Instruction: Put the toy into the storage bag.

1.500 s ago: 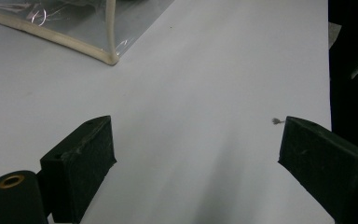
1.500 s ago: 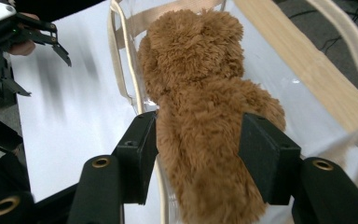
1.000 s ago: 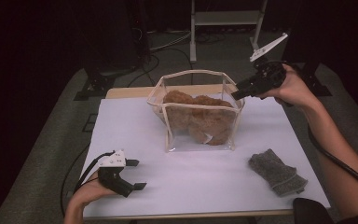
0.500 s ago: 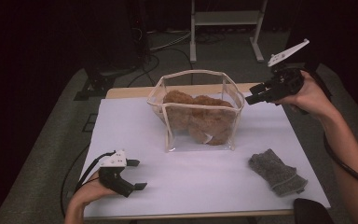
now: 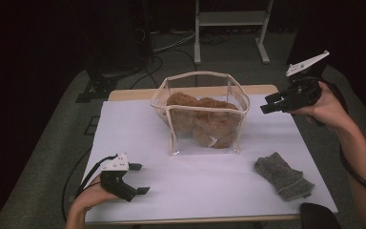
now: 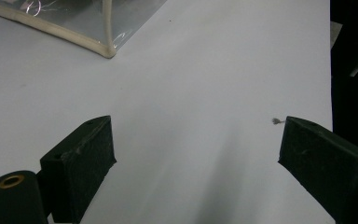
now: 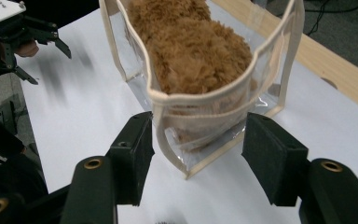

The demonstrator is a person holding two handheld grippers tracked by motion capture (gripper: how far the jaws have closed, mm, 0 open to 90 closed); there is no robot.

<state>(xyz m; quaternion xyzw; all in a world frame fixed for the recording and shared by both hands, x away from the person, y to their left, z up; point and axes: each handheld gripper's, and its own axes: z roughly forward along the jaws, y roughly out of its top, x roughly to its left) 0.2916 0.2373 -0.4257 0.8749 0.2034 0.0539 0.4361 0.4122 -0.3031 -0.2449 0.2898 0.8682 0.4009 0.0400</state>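
Observation:
A clear bag (image 5: 236,112) with cream trim stands open at the middle of the table, with a brown plush toy (image 5: 205,119) inside it. My right gripper (image 5: 268,104) hovers open just right of the bag and points at its end. In the right gripper view the bag (image 7: 270,60) and plush toy (image 7: 191,46) sit ahead of the right gripper (image 7: 198,149), framed by its jaws, which touch nothing. My left gripper (image 5: 139,178) rests open on the table's front left. The left gripper (image 6: 196,144) has only bare white table between its jaws, with the bag's corner (image 6: 98,42) farther off.
A folded grey cloth (image 5: 282,175) lies at the front right of the white table cover (image 5: 133,129). A wooden table edge (image 5: 267,89) shows behind the bag. A metal rack (image 5: 231,19) and cables stand on the floor beyond. The left gripper (image 7: 46,46) shows far off in the right gripper view.
My right gripper has drawn away from the bag's top right corner, moving right and a little down. The left gripper, bag and cloth have stayed put.

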